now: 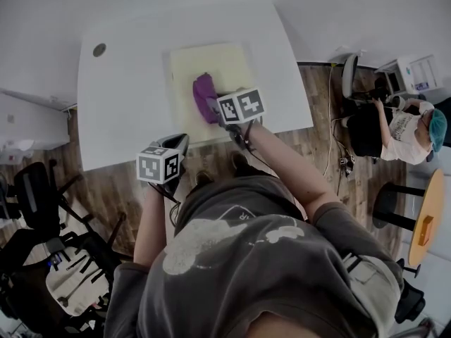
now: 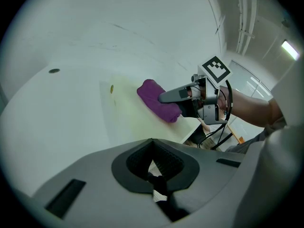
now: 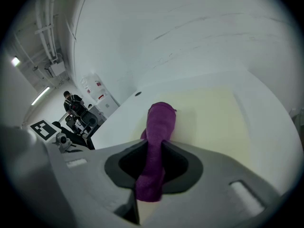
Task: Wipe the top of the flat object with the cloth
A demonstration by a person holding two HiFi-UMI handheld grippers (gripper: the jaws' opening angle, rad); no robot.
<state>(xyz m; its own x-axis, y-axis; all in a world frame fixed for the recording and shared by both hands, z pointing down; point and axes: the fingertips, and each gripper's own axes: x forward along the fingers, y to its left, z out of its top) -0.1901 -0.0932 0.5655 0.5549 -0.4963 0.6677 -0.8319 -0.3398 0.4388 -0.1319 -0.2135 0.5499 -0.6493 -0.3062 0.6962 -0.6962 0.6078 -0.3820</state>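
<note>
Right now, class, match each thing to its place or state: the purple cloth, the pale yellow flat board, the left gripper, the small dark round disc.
Things:
1. purple cloth
2. pale yellow flat board
3. left gripper
4. small dark round disc

Places or states:
A. lies under the cloth on the white table
B. near the table's far left corner
C. held between the right gripper fingers
D. fingers together, holding nothing

Pairs: 1-C, 2-A, 3-D, 4-B

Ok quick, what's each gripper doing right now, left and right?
Left gripper: closed, nothing between its jaws.
Right gripper: closed on the purple cloth, which lies on the pale yellow board.
</note>
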